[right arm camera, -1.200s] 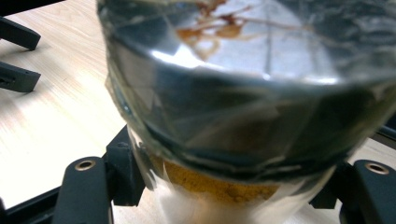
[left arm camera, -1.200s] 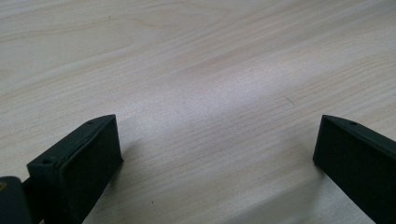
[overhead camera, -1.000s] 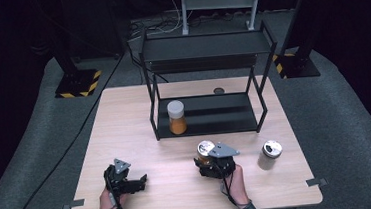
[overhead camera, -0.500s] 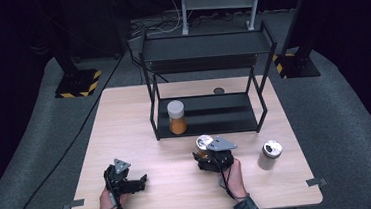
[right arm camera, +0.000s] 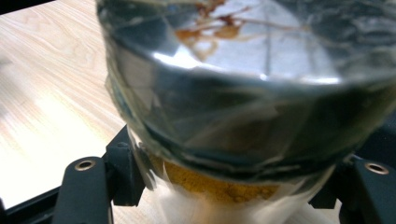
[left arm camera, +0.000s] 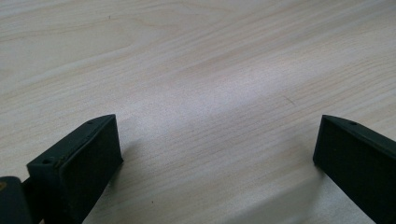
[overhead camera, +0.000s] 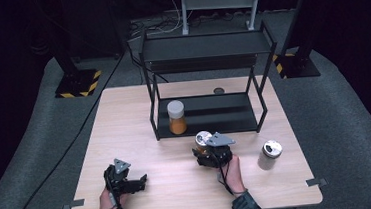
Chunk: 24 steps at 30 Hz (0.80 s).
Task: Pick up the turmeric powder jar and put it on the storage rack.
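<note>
My right gripper (overhead camera: 206,148) is shut on a glass jar (overhead camera: 202,137) with a silvery foil-like lid, just in front of the black rack (overhead camera: 204,48). In the right gripper view the jar (right arm camera: 233,93) looms close, yellow-orange powder under its lid, and the right gripper (right arm camera: 224,186) has a black jaw against each side of it. My left gripper (overhead camera: 139,182) rests at the table's near left, open. In the left gripper view the left gripper (left arm camera: 217,149) has its jaws wide apart over bare wood.
A white-lidded jar (overhead camera: 176,116) with orange contents stands on the rack's lower shelf (overhead camera: 219,114), at its left. Another silver-lidded jar (overhead camera: 269,154) stands on the wooden table (overhead camera: 124,119) to the right of my right hand. A small dark disc (overhead camera: 218,90) lies behind the rack.
My right gripper has edged a little away from the person, toward the rack, with the jar in it. The left gripper has stayed put.
</note>
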Tool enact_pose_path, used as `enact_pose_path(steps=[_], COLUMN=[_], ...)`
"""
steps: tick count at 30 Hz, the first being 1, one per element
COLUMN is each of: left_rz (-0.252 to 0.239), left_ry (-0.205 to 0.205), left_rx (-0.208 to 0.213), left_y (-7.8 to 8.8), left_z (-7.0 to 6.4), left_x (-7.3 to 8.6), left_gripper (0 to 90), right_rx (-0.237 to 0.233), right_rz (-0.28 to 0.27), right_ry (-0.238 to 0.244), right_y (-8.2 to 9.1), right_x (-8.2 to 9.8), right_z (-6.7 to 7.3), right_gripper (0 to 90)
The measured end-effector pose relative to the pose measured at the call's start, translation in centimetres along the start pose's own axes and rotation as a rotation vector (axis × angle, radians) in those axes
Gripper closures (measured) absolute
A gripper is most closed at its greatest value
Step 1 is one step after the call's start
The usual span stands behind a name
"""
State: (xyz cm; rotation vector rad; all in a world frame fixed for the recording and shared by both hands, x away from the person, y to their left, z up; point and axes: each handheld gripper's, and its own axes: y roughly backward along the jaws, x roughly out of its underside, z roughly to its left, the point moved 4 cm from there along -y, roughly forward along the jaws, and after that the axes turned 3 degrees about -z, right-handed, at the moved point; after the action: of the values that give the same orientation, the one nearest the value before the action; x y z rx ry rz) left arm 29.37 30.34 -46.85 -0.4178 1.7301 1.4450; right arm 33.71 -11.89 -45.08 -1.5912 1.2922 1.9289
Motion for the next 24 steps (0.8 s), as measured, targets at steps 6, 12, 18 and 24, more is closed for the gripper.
enact_pose_path(steps=[6,12,18,24], left_rz=[0.0,0.0,-0.001,-0.001], left_ry=[0.0,-0.001,-0.001,-0.002], left_rx=[0.0,0.0,-0.001,-0.001], left_y=[0.0,0.0,0.0,0.0], left_z=[0.0,0.0,0.0,0.0], left_x=[0.0,0.0,0.0,0.0], left_gripper=[0.4,0.4,0.4,0.4], right_rx=[0.003,0.007,0.015,0.019], right_rz=[0.007,0.005,0.0,0.003], right_ry=[0.005,0.006,0.007,0.0], right_y=[-0.5,-0.9,-1.4,-1.9], right_x=[-0.4,-0.8,-0.9,-1.1], right_z=[-0.2,-0.4,-0.6,-0.9], right_gripper=[30.3,30.3,30.3,30.3])
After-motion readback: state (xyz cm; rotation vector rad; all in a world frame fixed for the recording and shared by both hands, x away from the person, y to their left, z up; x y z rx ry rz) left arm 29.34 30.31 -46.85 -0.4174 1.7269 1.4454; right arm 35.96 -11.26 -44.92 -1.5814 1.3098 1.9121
